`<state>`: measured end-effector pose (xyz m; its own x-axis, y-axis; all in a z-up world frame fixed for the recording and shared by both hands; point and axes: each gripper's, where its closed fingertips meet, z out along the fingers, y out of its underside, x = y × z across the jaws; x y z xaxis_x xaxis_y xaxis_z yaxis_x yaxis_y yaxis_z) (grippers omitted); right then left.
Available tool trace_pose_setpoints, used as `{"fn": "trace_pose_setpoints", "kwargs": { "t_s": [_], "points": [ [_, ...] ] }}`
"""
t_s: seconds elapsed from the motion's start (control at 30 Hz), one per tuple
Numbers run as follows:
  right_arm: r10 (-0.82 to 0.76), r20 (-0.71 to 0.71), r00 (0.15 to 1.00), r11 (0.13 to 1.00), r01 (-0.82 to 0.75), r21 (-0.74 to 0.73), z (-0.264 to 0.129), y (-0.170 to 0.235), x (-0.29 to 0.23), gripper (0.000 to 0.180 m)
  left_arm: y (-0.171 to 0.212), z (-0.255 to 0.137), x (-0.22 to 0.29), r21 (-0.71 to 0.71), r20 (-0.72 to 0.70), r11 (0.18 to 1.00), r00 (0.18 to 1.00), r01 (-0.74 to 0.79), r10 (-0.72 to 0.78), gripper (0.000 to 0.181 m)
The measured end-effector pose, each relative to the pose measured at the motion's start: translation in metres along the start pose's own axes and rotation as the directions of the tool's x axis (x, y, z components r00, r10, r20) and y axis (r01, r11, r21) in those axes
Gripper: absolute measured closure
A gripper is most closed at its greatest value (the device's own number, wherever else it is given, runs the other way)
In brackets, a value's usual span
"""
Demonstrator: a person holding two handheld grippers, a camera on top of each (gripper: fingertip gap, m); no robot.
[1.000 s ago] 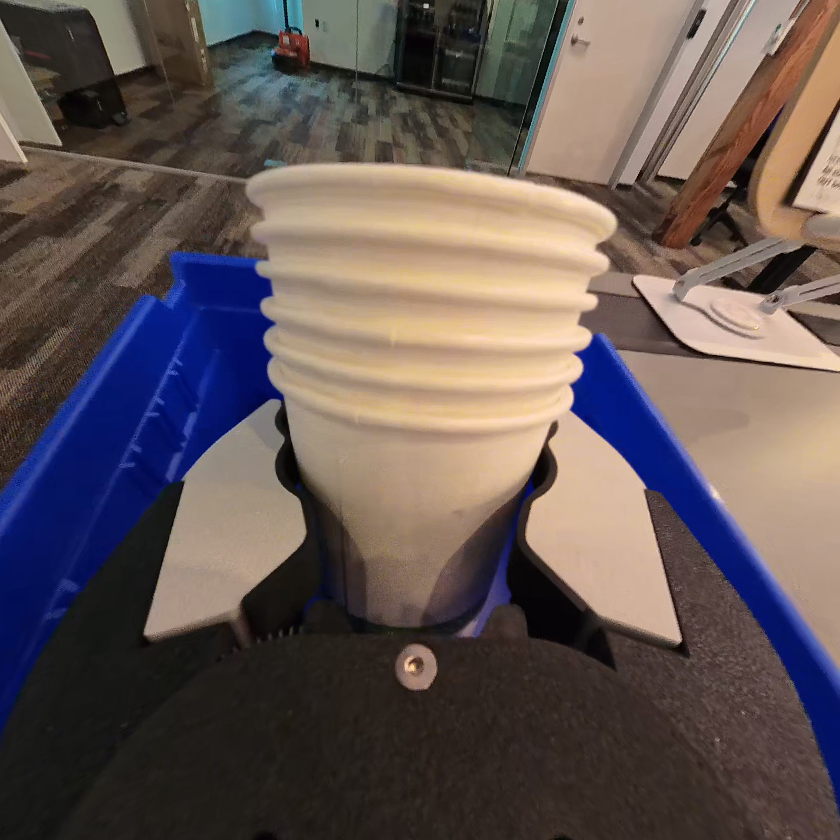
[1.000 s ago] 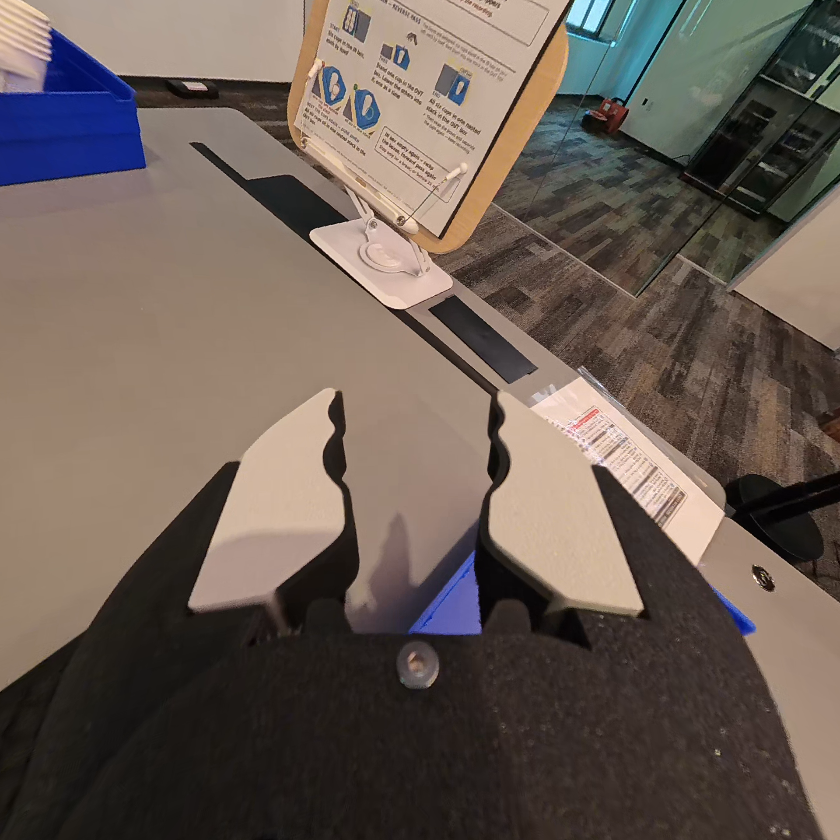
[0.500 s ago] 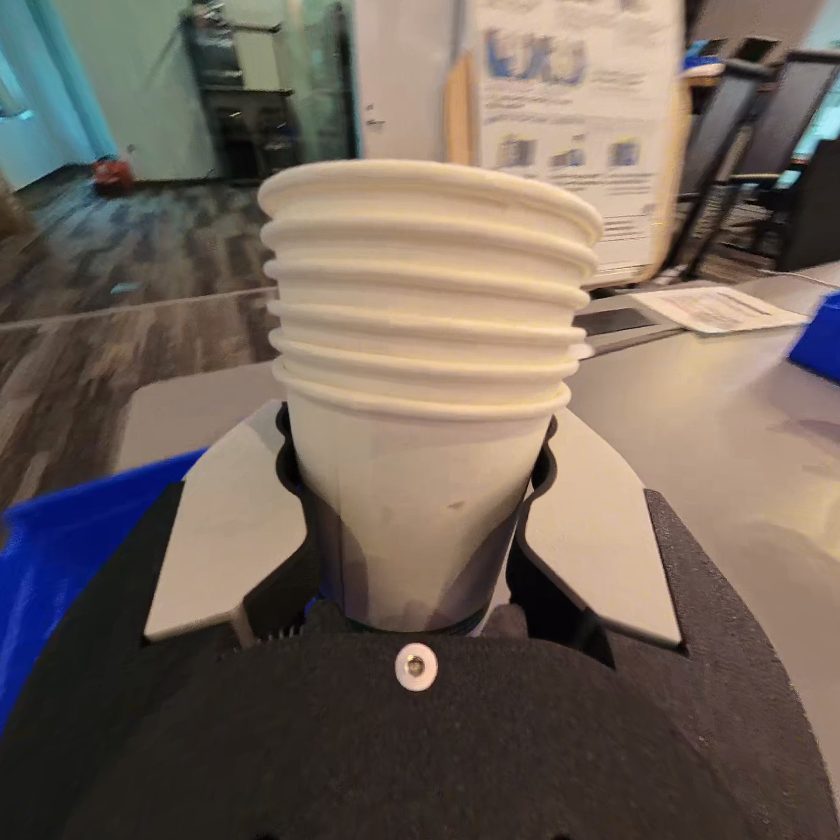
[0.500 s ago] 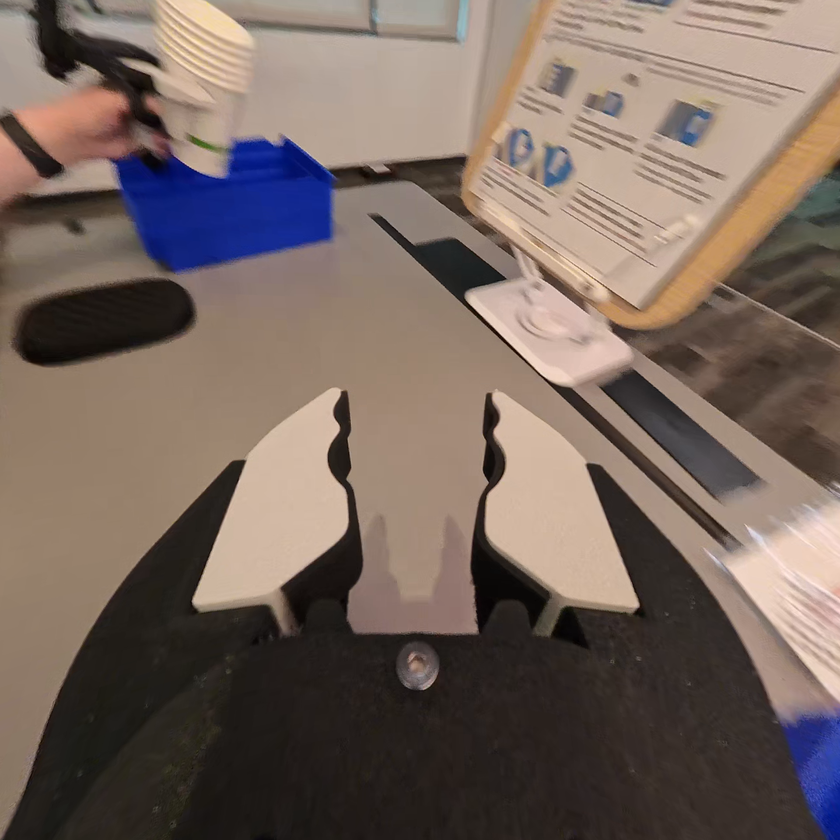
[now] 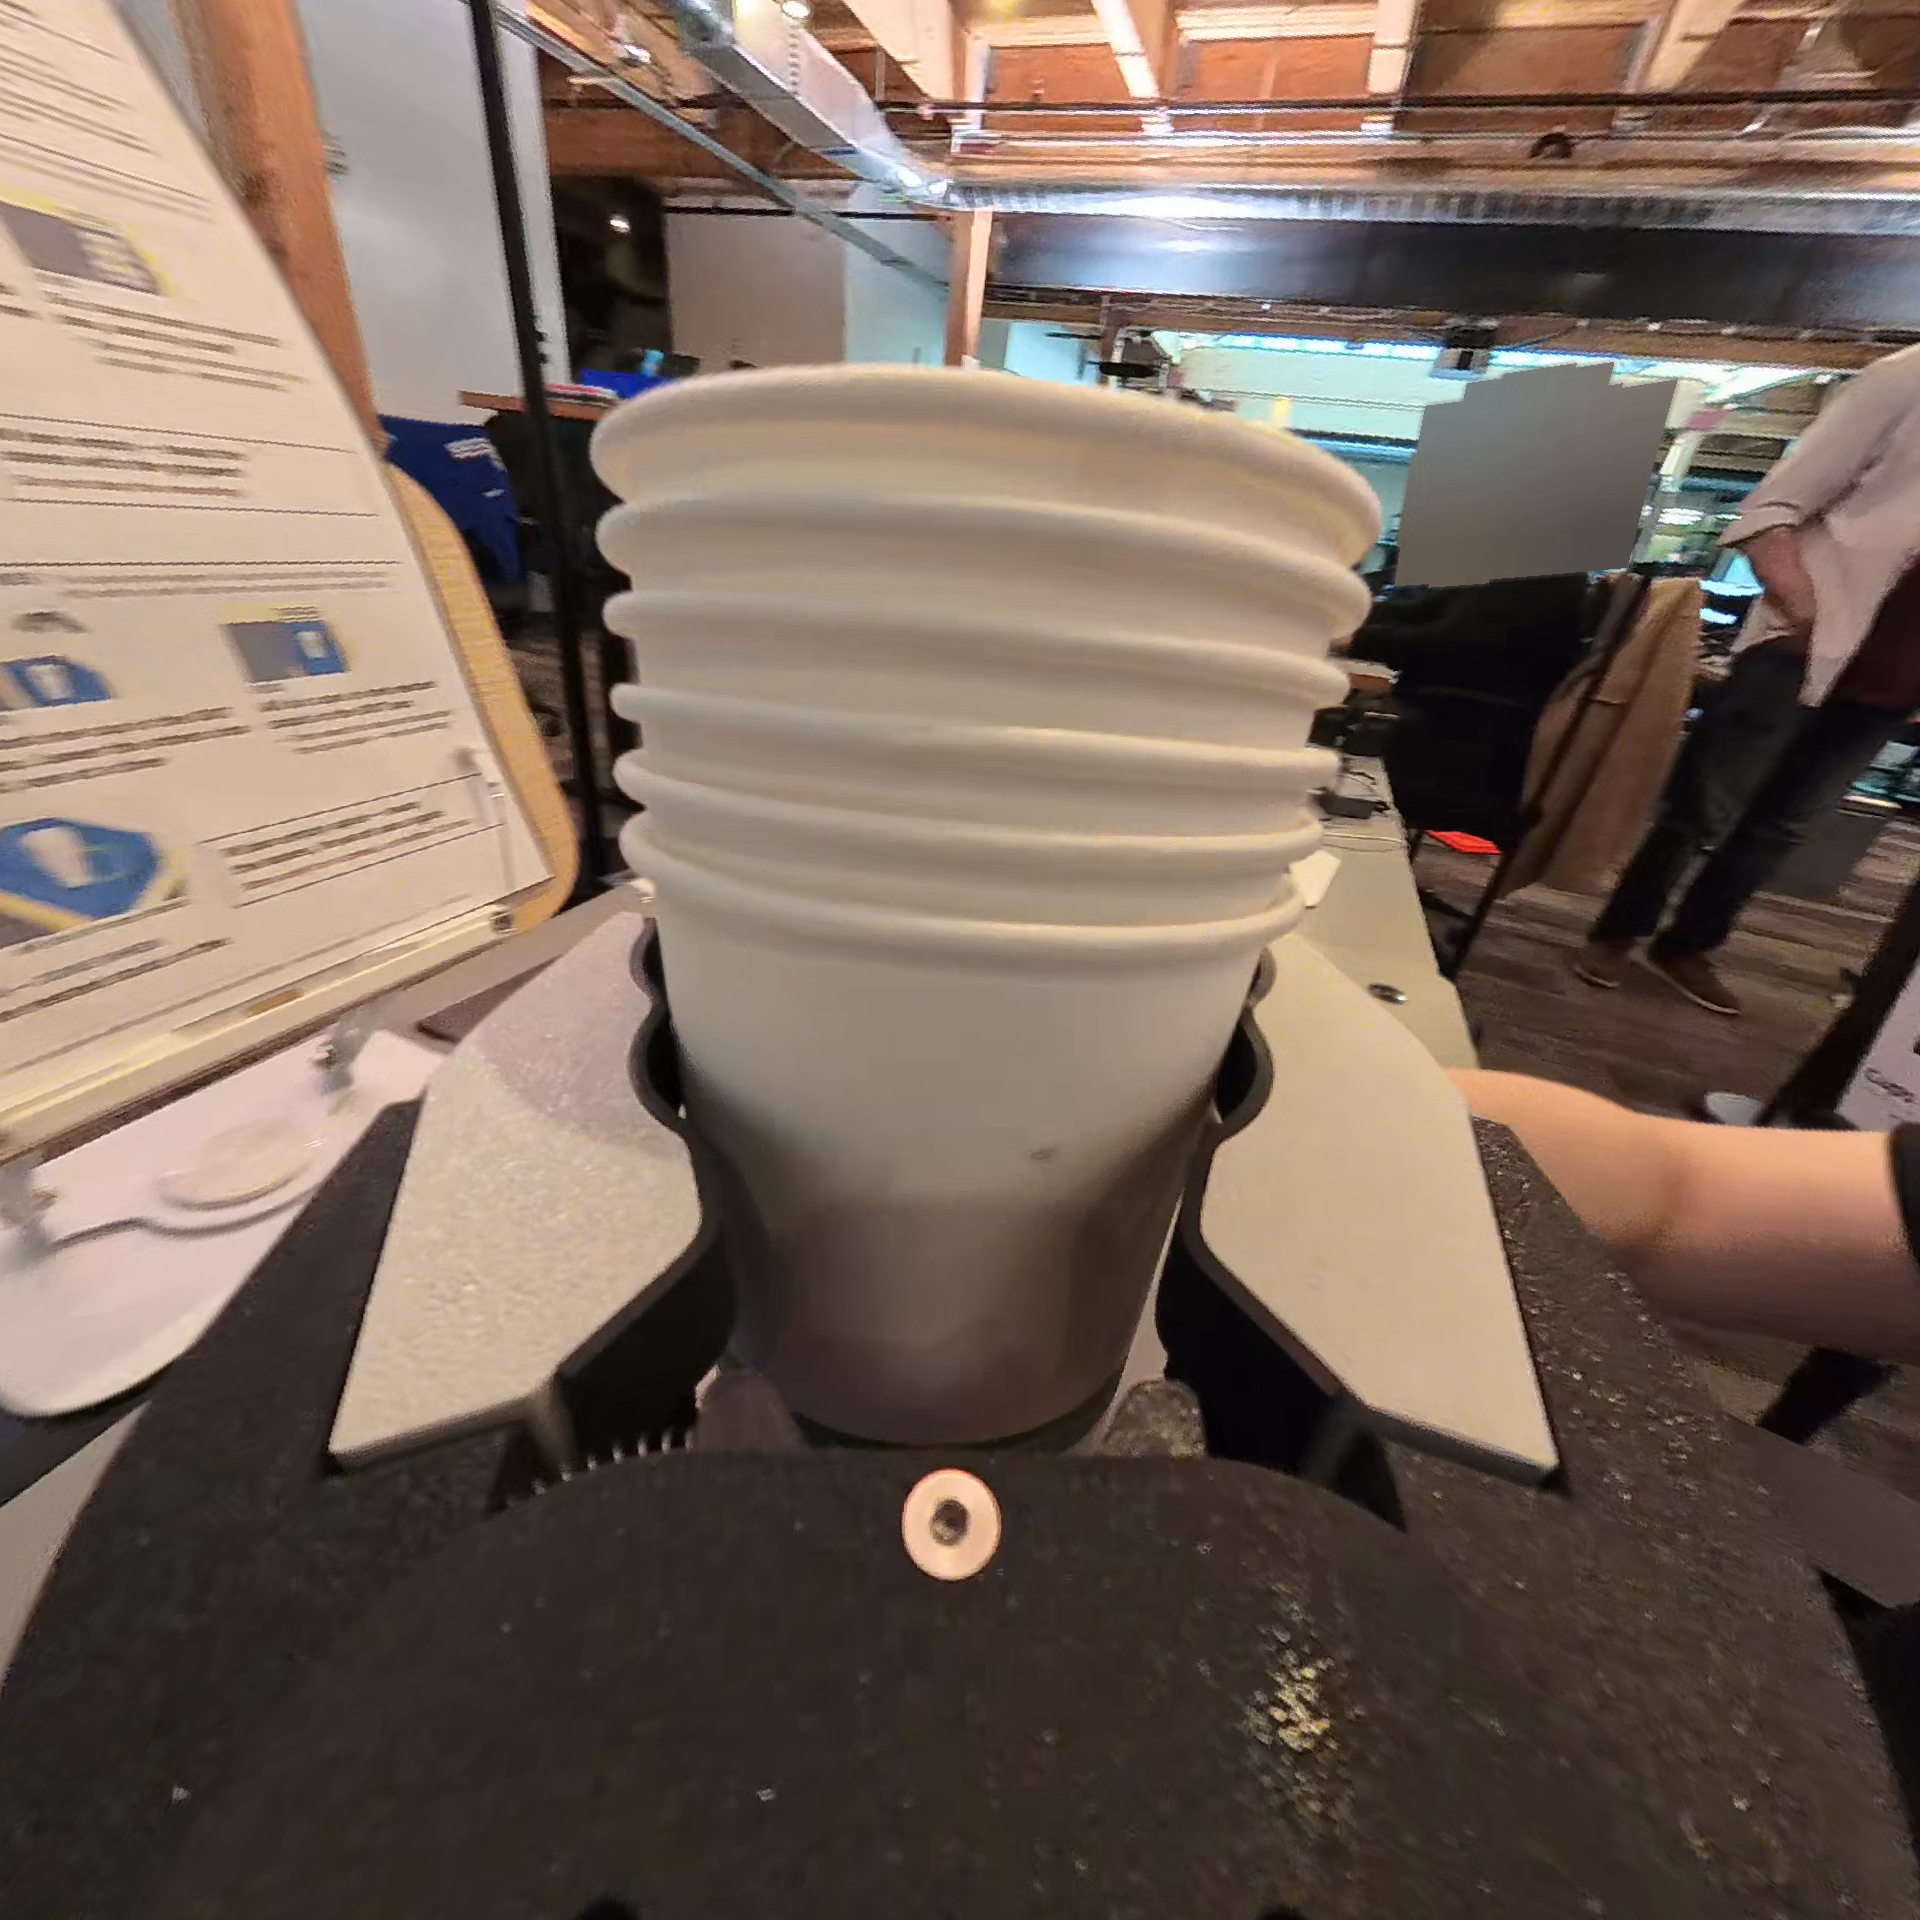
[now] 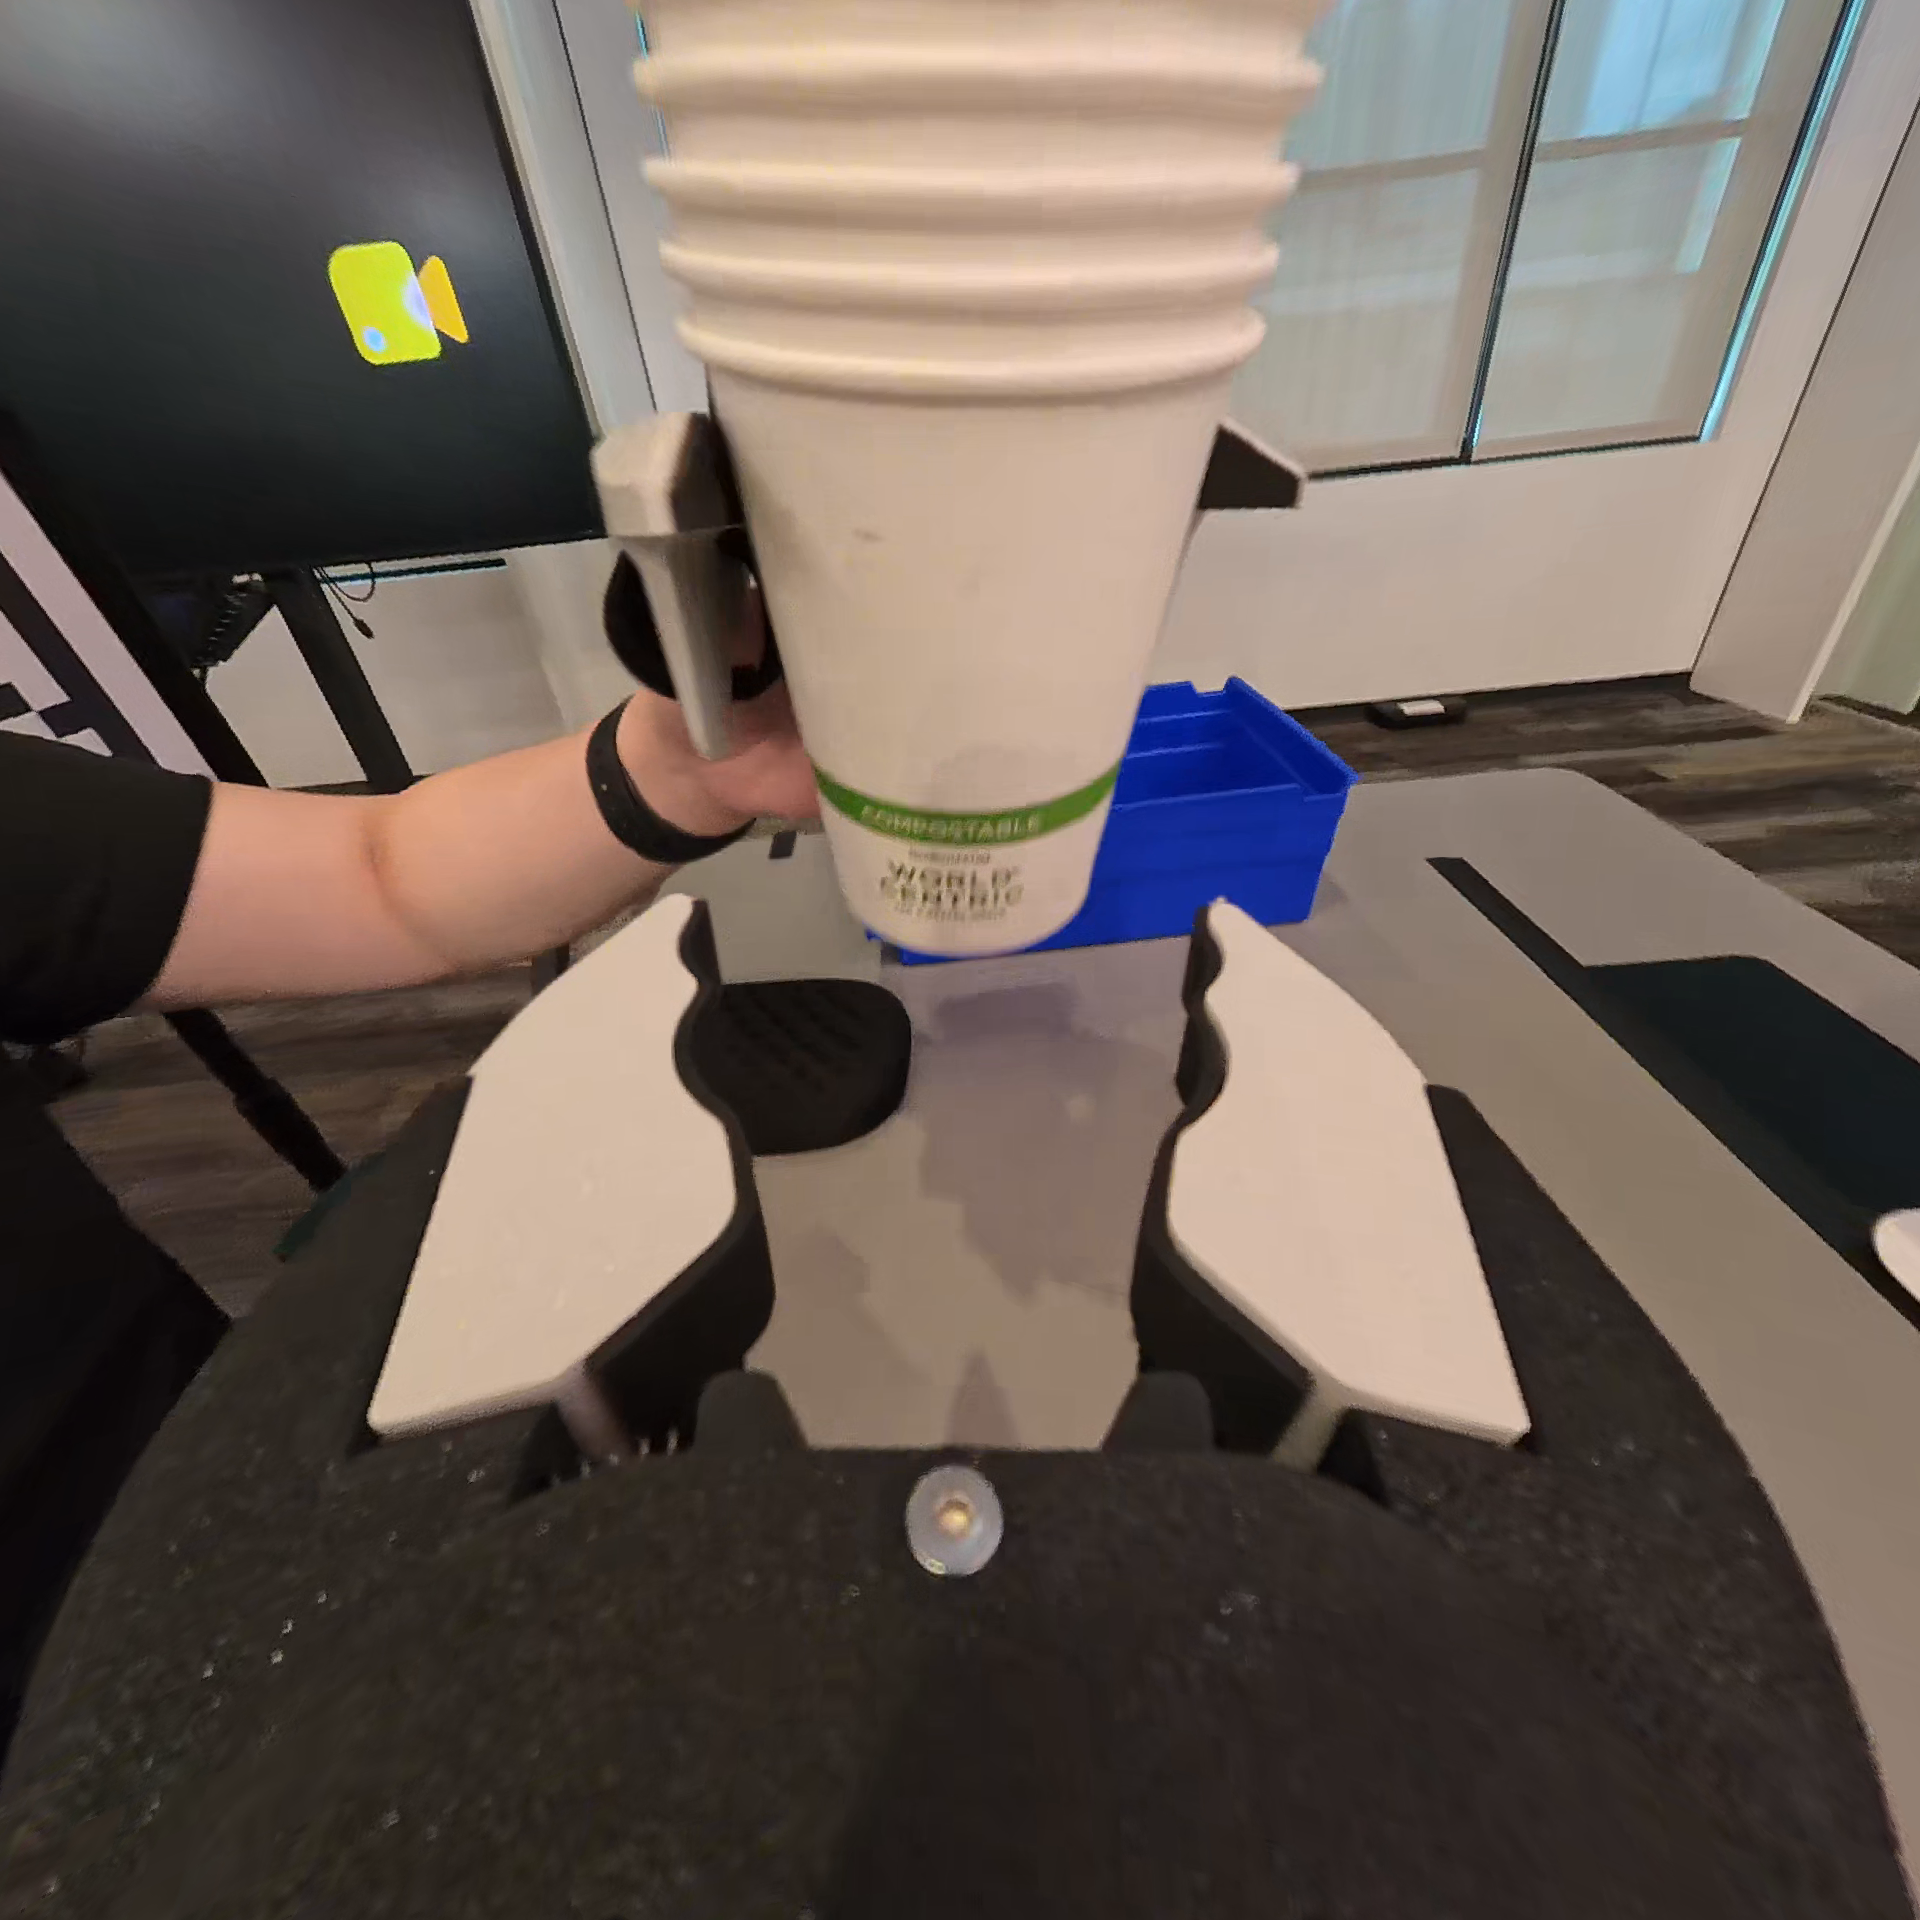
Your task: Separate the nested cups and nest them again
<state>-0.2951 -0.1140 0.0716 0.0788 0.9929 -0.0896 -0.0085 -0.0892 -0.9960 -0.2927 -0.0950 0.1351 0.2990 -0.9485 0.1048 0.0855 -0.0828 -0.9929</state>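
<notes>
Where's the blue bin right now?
In the right wrist view, the blue bin sits on the far side of the grey table, just behind the cup stack held in the air.

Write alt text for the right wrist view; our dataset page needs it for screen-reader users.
A stack of nested white paper cups, clamped in the left hand-held gripper, hangs above a grey table just beyond the open, empty right hand-held gripper. A blue bin sits on the table behind the cups, and a dark screen stands at left.
</notes>
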Motion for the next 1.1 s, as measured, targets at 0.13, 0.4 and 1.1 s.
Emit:
{"fn": "trace_pose_setpoints", "kwargs": {
  "t_s": [0.13, 0.4, 1.1],
  "points": [
    [-0.057, -0.021, 0.998, 0.998, 0.058, 0.039, 0.013, -0.001, 0.001, 0.082, -0.001, 0.022, 0.019, 0.013, -0.084, 0.999, 0.996, 0.04, -0.039, 0.078],
    [0.013, 0.168, 0.986, 0.99, -0.037, 0.138, 0.004, -0.012, -0.017, 0.102, 0.006, 0.038, 0.039, 0.031, -0.184, 0.996, 0.98, 0.082, -0.075, 0.078],
    [-0.158, 0.094, 0.983, 0.987, 0.157, 0.02, -0.012, -0.005, -0.029, 0.104, 0.017, 0.032, 0.061, -0.081, -0.152, 0.981, 0.975, -0.176, 0.163, 0.082]
  ]
}}
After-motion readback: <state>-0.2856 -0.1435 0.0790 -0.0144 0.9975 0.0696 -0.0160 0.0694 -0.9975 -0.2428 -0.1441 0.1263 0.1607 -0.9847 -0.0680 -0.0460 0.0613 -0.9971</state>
